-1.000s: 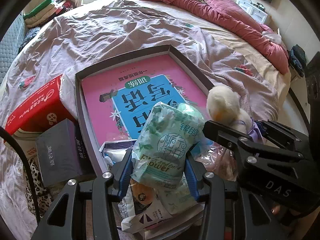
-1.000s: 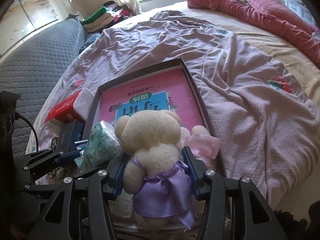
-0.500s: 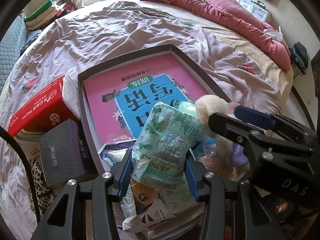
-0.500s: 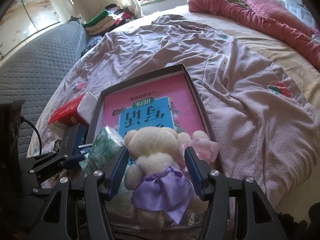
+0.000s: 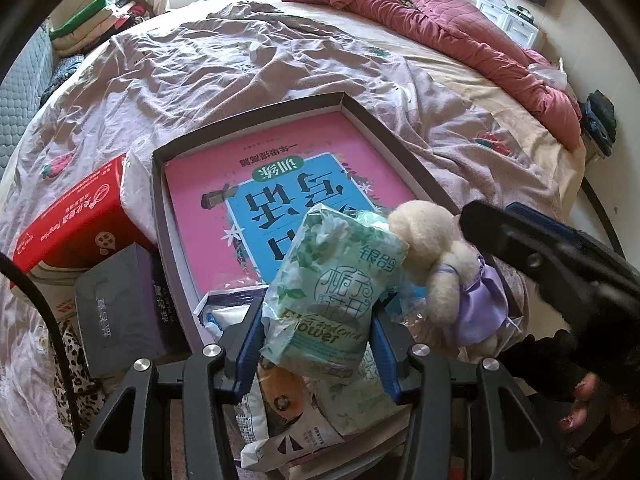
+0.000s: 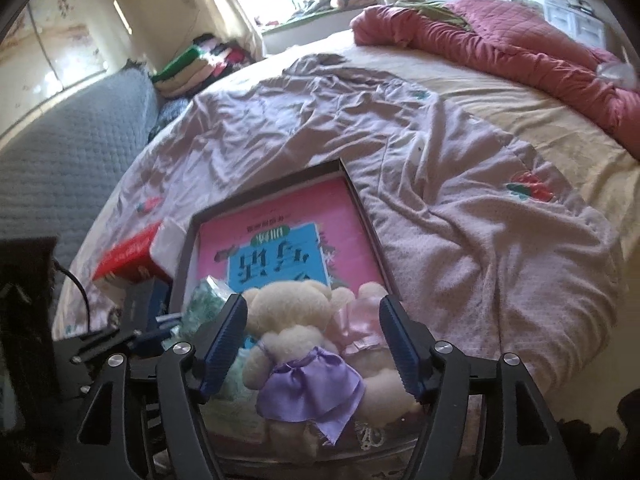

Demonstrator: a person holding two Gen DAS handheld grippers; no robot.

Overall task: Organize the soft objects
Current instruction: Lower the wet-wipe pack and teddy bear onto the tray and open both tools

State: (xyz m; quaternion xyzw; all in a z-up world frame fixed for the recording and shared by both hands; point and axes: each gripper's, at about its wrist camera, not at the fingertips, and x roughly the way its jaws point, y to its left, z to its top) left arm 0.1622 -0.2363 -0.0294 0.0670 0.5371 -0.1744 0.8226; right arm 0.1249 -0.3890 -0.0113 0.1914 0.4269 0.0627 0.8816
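My left gripper (image 5: 316,336) is clamped on the green tissue pack (image 5: 334,296), held above the tray (image 5: 384,132) on the bed. My right gripper (image 6: 312,344) stands wide around the purple-skirted teddy bear (image 6: 292,336), gripping nothing. The slick wrapper could slide out (my judgement), or the grippers collide. The pack reads "flower"; the rest is Chinese.

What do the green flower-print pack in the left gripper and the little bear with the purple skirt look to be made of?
Green pack: thin plastic film, slightly glossy; it crinkles and dents between the left gripper fingers, so the filling is probably soft, perhaps tissues. Bear: cream plush with a fuzzy, matte nap. Its purple skirt looks like satin, with a sheen and a frayed edge.
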